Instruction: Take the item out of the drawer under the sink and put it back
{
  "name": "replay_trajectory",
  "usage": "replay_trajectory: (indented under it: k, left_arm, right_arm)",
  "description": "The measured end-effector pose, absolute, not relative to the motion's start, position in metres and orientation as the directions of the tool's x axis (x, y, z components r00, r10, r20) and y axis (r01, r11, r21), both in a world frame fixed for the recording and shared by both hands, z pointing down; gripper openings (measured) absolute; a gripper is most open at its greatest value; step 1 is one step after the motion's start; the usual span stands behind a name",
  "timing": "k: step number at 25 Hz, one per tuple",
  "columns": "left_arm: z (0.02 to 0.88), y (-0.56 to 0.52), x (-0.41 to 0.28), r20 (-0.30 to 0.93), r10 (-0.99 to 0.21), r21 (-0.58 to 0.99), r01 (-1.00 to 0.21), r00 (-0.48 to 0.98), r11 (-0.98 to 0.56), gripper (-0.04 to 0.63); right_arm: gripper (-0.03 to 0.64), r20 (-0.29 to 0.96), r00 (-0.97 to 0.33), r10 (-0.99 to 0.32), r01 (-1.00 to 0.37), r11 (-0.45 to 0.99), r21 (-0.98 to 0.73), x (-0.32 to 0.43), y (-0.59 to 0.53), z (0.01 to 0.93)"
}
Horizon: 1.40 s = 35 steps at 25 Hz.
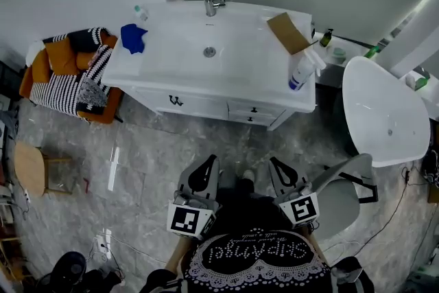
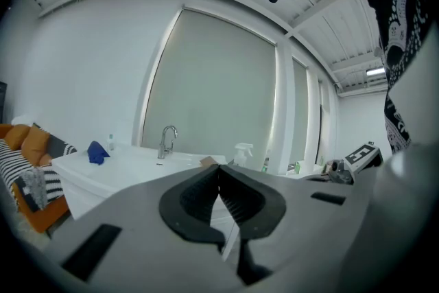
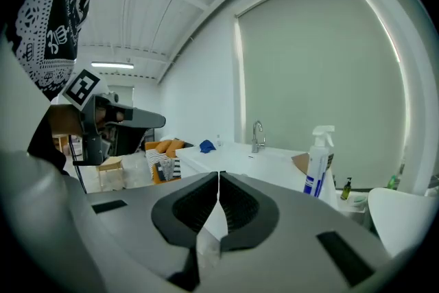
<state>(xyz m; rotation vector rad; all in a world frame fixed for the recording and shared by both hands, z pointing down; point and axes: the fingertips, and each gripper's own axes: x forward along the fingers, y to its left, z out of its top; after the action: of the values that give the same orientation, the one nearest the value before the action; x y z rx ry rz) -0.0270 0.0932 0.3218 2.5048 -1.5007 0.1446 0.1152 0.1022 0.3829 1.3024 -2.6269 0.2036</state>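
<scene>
Evidently this is the approach step: left gripper (image 1: 203, 176) and right gripper (image 1: 284, 175) are both clenched on nothing, near the person, well apart from the closed drawer (image 1: 254, 109) under the far sink (image 1: 171, 44). The item is unseen, presumably inside. Next, a jaw must open and reach the handle.

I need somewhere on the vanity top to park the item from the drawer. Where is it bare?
Bare patches: the left deck of the vanity top in front of the blue cloth, and the front strip above the drawers. The right end is crowded by the cardboard piece and the spray bottle.
</scene>
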Motion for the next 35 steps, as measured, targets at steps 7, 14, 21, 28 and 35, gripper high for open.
replay_trajectory:
  k: [7,14,21,28,35]
  left_arm:
    - [0.321,0.074,-0.037,0.187,-0.848,0.159,-0.867,0.495,-0.471,0.005]
    - [0.313,0.039,-0.034,0.186,-0.797,0.169,-0.818,0.575,-0.550,0.005]
    - [0.306,0.011,-0.032,0.155,-0.776,0.200,-0.789,0.611,-0.581,0.005]
    - [0.303,-0.011,-0.059,0.143,-0.802,0.196,-0.811,0.580,-0.551,0.005]
    - [0.309,-0.023,-0.087,0.159,-0.816,0.174,-0.829,0.556,-0.531,0.005]
  right_arm:
    - [0.020,0.261,-0.576,-0.775,-0.809,0.586,-0.043,0.098,0.087,0.383]
    - [0.020,0.230,-0.535,-0.813,-0.840,0.541,-0.041,0.083,0.063,0.356]
    - [0.020,0.255,-0.474,-0.843,-0.879,0.471,-0.076,0.087,0.043,0.362]
    - [0.020,0.226,-0.480,-0.848,-0.874,0.484,-0.040,0.066,0.018,0.358]
    - [0.020,0.208,-0.518,-0.830,-0.852,0.522,-0.037,0.031,0.001,0.362]
